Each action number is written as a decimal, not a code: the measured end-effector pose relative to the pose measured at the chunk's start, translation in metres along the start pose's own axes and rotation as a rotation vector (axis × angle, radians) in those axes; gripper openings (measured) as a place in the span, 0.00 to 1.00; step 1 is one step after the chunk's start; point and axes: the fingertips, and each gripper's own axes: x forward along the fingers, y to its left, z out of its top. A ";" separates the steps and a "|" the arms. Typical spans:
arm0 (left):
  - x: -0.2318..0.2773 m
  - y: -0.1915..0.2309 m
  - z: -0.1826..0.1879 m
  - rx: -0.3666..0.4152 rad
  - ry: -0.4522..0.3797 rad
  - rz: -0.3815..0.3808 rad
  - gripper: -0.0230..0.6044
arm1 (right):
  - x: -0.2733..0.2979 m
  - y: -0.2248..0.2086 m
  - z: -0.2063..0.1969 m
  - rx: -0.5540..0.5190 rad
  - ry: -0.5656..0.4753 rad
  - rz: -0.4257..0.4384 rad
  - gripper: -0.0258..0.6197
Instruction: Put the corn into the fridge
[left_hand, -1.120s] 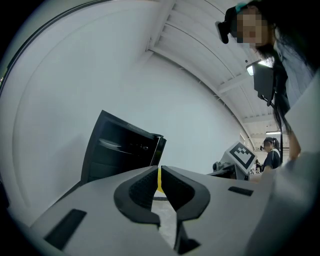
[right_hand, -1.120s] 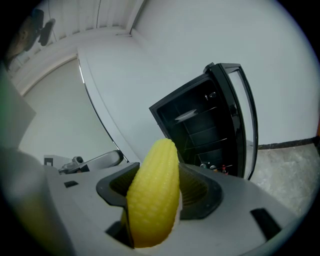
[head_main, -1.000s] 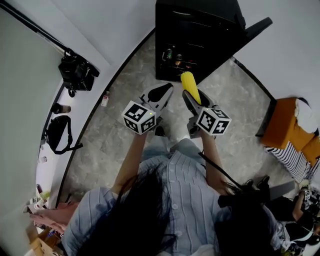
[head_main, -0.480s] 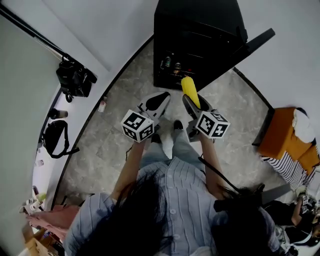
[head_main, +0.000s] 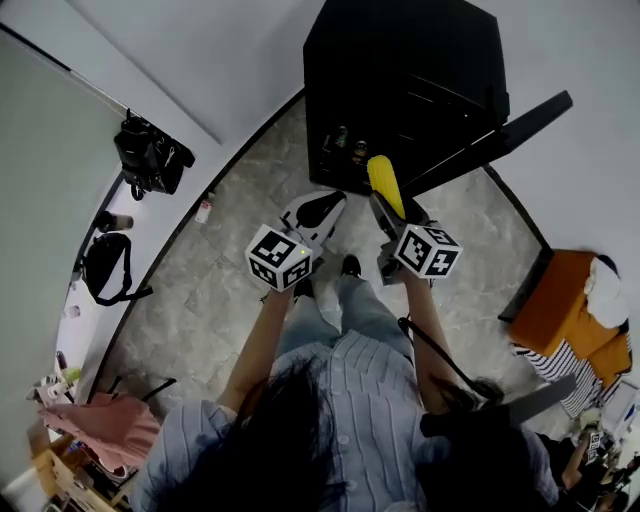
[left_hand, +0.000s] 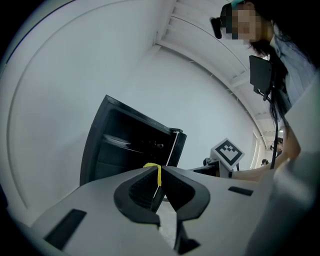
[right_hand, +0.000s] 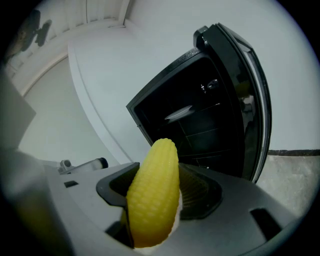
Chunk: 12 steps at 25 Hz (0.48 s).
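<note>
A yellow cob of corn (head_main: 384, 184) (right_hand: 153, 192) stands upright between the jaws of my right gripper (head_main: 389, 212) (right_hand: 155, 195), which is shut on it. The black fridge (head_main: 400, 80) (right_hand: 200, 120) stands just ahead with its door (head_main: 490, 140) (right_hand: 247, 100) swung open to the right; dark shelves and a few cans (head_main: 348, 145) show inside. My left gripper (head_main: 318, 208) (left_hand: 159, 186) hangs beside the right one, its jaws shut with nothing between them. In the left gripper view the fridge (left_hand: 127, 145) lies ahead and a sliver of the corn (left_hand: 154, 167) shows beyond the jaws.
A grey stone floor (head_main: 220, 290) runs up to the fridge between white walls. A black bag (head_main: 150, 155) and a second bag (head_main: 110, 265) lie at the left wall, with a small bottle (head_main: 205, 210) nearby. An orange seat (head_main: 560, 310) stands at the right.
The person has stepped closer to the fridge, which looms larger in the head view. Both grippers travel with them; the right one still holds the corn.
</note>
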 end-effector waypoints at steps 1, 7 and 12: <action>0.006 0.002 -0.001 0.001 0.003 0.003 0.05 | 0.005 -0.005 0.001 -0.003 0.007 0.004 0.42; 0.040 0.016 -0.013 0.011 0.012 0.020 0.05 | 0.042 -0.038 0.005 -0.024 0.045 0.021 0.42; 0.059 0.033 -0.022 0.021 0.002 0.029 0.05 | 0.076 -0.058 0.012 -0.050 0.047 0.038 0.42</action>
